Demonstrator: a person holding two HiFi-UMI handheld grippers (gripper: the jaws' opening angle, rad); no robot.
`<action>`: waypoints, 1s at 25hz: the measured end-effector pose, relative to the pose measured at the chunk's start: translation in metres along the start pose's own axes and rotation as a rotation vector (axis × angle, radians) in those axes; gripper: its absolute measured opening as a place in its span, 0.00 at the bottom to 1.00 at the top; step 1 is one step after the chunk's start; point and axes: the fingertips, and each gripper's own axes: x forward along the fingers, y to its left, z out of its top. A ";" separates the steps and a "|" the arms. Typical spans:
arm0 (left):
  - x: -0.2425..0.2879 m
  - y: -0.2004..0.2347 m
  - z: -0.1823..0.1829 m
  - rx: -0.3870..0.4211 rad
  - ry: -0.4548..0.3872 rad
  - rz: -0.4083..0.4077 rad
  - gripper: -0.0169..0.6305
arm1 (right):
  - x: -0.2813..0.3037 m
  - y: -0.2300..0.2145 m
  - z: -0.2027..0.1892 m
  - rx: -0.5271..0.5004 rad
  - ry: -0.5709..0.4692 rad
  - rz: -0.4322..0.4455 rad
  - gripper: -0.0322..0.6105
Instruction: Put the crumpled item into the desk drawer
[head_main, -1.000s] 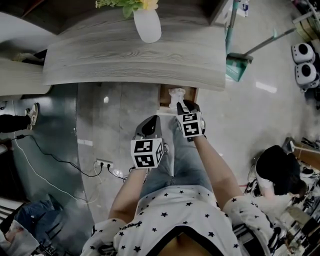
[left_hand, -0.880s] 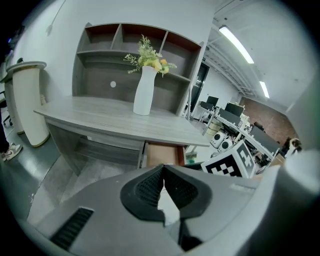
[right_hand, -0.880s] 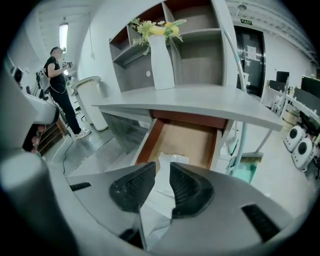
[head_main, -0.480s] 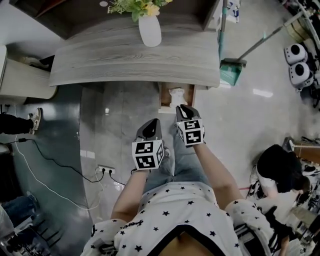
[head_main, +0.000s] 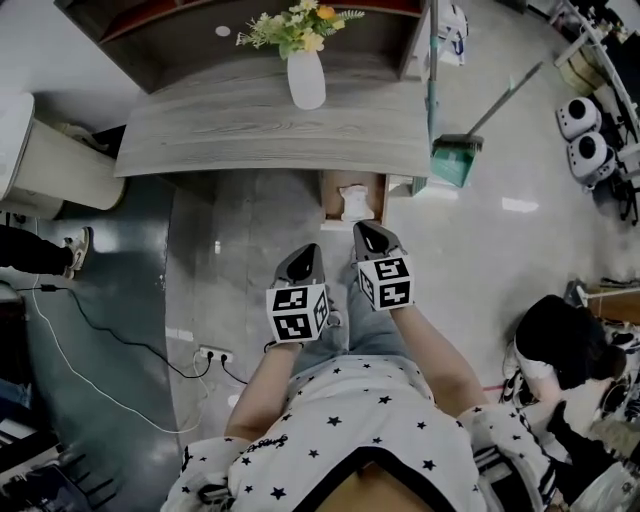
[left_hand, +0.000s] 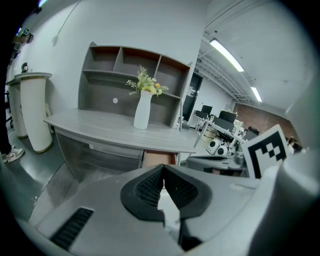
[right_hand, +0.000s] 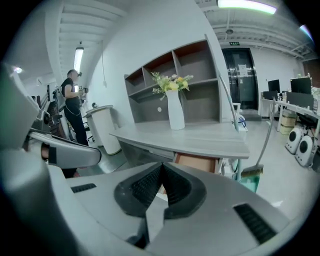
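A crumpled white item lies inside the open wooden drawer under the grey desk. Both grippers hang a short way back from the drawer, above the person's legs. My left gripper is shut with nothing in it, and so is my right gripper, which is nearer the drawer. In the left gripper view the jaws meet, with the drawer front beyond them. In the right gripper view the gripper is also shut, and the drawer shows past it.
A white vase of flowers stands on the desk in front of a shelf unit. A broom and green dustpan lean at the desk's right end. A white bin stands to the left. A power strip with cable lies on the floor.
Both grippers and the head have drawn back from the desk. The crumpled item stays in the drawer, now farther from the right gripper. More of the shelf and flowers shows.
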 end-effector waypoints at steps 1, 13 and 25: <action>-0.004 -0.001 0.001 0.002 -0.005 -0.003 0.05 | -0.005 0.004 0.003 0.001 -0.011 0.002 0.04; -0.049 -0.015 0.008 0.026 -0.056 -0.054 0.05 | -0.059 0.042 0.023 -0.010 -0.085 0.030 0.04; -0.082 -0.021 0.012 0.061 -0.089 -0.071 0.05 | -0.101 0.061 0.033 -0.011 -0.142 0.036 0.04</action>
